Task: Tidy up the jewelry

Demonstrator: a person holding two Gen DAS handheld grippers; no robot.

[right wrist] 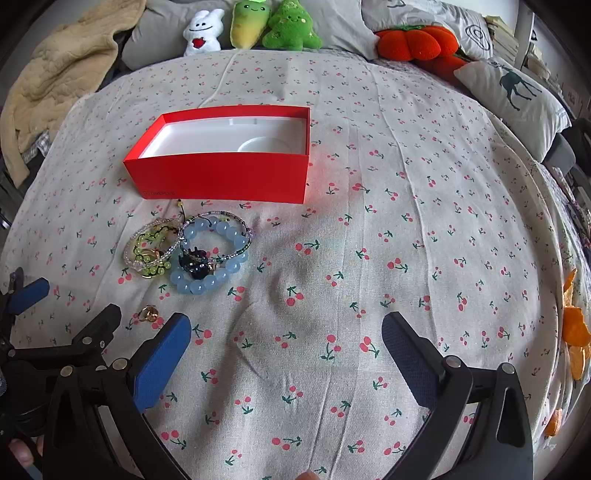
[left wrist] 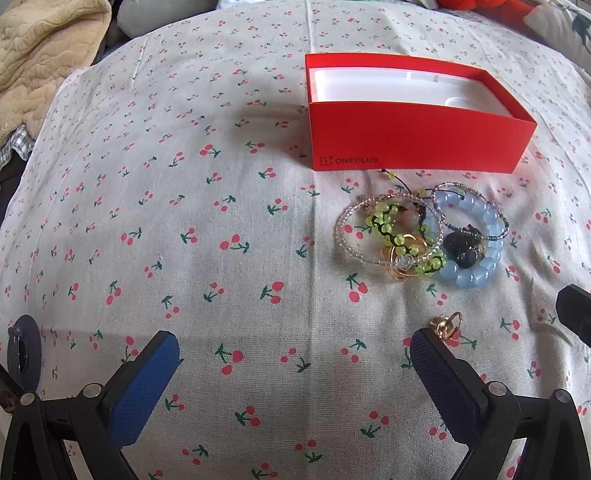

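Note:
An open red box (left wrist: 417, 142) with a white insert sits on the cherry-print cloth; it also shows in the right wrist view (right wrist: 225, 177). In front of it lies a tangle of jewelry: a blue bead bracelet (left wrist: 476, 275) (right wrist: 207, 282), a green bead bracelet (left wrist: 391, 225) (right wrist: 147, 240), a clear bead bracelet (left wrist: 345, 225), a dark charm (left wrist: 461, 249) and a gold ring (left wrist: 397, 267). A separate gold ring (left wrist: 447, 325) (right wrist: 149, 314) lies nearer. My left gripper (left wrist: 293, 354) is open and empty, its right finger beside that ring. My right gripper (right wrist: 286, 336) is open and empty, right of the jewelry.
Plush toys (right wrist: 251, 26), an orange pumpkin cushion (right wrist: 417, 40) and a deer pillow (right wrist: 517, 92) line the far edge. A beige blanket (right wrist: 55, 74) lies at the far left. Orange peel (right wrist: 574, 332) lies at the right edge.

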